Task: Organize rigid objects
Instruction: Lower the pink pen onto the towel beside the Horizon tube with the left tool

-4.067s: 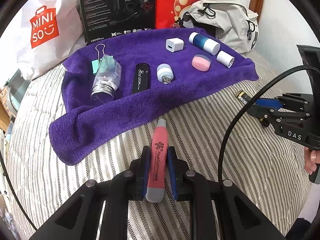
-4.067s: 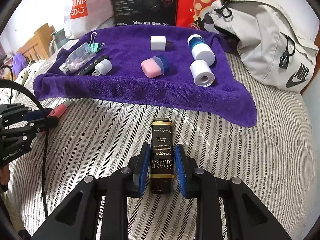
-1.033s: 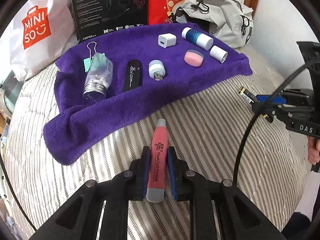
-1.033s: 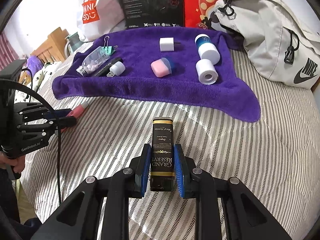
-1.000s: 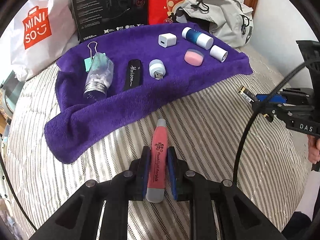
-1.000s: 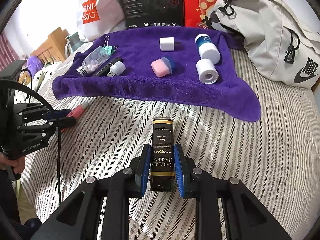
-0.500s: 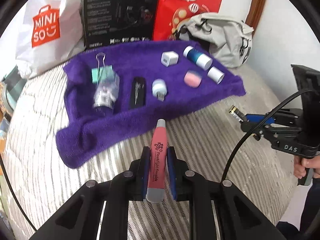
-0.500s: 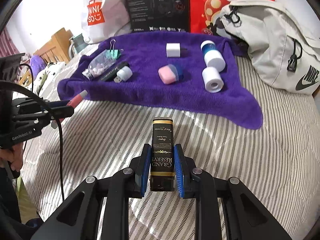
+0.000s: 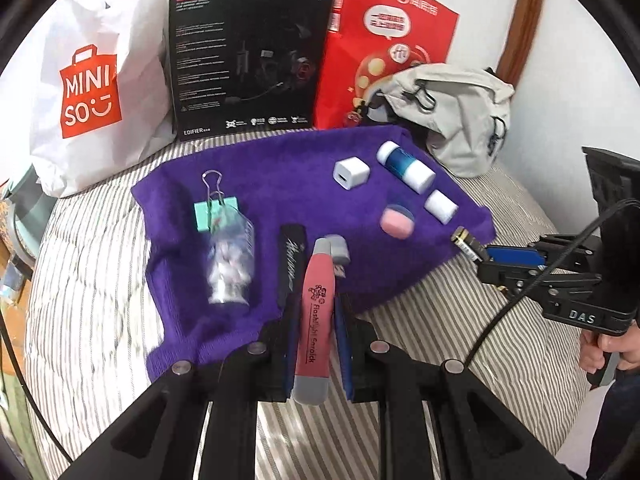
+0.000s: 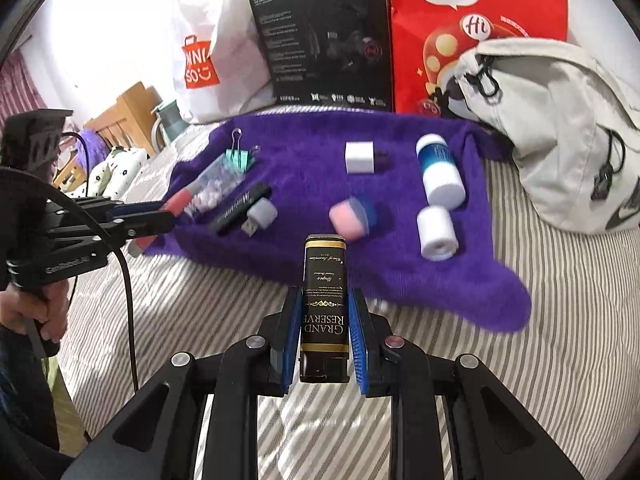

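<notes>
Two handheld grippers are in view, each clamped on one item above a striped bedcover. The left gripper grips a pink flashlight stick between its blue-padded jaws; the stick's grey tip reaches over the near edge of the purple towel, between the black "Horizon" stick and the small white USB light.

Items on the towel, left to right in the left wrist view:
- a teal binder clip, touching the end of a clear bottle of pale pieces;
- the black stick, just beside the bottle;
- the USB light, partly hidden by the flashlight stick;
- a white charger cube near the far edge;
- a pink and blue round case;
- a blue and white tube, lying on its side;
- a short white cylinder, near the towel's right edge.

The right gripper holds a black "Grand Reserve" box lengthwise between its jaws, the box's far end over the towel's near edge, close to the pink case.

Behind the towel stand a white Miniso bag, a black Edifier headset box, a red paper bag and a grey backpack. A hand grips the left gripper's handle.
</notes>
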`<state>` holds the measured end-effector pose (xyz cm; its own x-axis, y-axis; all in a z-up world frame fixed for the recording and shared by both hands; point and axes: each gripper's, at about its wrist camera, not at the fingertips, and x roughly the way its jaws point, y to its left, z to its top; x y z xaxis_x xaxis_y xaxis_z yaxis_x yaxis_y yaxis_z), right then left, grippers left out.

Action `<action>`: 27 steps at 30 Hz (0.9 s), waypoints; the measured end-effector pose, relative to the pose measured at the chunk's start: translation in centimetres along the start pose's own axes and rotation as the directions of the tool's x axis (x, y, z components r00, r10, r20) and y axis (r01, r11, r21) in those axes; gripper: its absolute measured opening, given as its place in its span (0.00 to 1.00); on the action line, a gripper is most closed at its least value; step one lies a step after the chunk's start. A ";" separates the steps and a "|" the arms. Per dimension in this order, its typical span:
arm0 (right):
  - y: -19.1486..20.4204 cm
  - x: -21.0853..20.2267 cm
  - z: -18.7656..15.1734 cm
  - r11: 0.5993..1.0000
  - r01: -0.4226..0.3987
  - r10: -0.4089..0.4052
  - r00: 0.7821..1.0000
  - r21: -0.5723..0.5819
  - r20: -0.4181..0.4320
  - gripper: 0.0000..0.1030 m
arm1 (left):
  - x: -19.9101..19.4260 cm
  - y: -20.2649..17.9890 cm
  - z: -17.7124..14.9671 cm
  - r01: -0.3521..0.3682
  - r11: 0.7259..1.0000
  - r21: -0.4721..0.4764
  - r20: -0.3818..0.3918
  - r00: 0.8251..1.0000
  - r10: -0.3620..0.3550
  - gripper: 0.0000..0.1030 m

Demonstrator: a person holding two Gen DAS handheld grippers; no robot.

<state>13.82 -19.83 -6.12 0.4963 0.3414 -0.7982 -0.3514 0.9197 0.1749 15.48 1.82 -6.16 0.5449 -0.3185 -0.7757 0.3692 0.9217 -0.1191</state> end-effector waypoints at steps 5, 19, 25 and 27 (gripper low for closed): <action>-0.8 0.9 2.1 1.000 -0.004 0.004 1.000 0.005 0.008 0.23 | 1.8 1.1 1.5 -0.006 1.000 -0.019 -0.010 1.000 0.006 0.16; -3.7 4.8 5.3 0.999 0.017 -0.016 1.000 0.032 -0.008 0.23 | 6.5 1.0 3.5 0.012 1.000 -0.020 -0.068 0.998 -0.013 0.16; -4.1 5.7 5.7 0.999 0.043 -0.042 0.999 0.022 -0.019 0.23 | 7.3 0.1 3.5 0.005 1.000 0.003 -0.088 0.996 -0.005 0.16; -4.1 5.9 5.9 0.999 0.040 -0.040 0.999 0.015 -0.021 0.23 | 7.3 -0.2 3.7 0.009 1.000 0.010 -0.092 0.996 -0.008 0.16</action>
<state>22.92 -20.42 -8.16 0.4935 0.3003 -0.8163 -0.3191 0.9356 0.1512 22.19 -1.54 -9.54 0.4702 -0.3045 -0.8284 0.3816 0.9165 -0.1203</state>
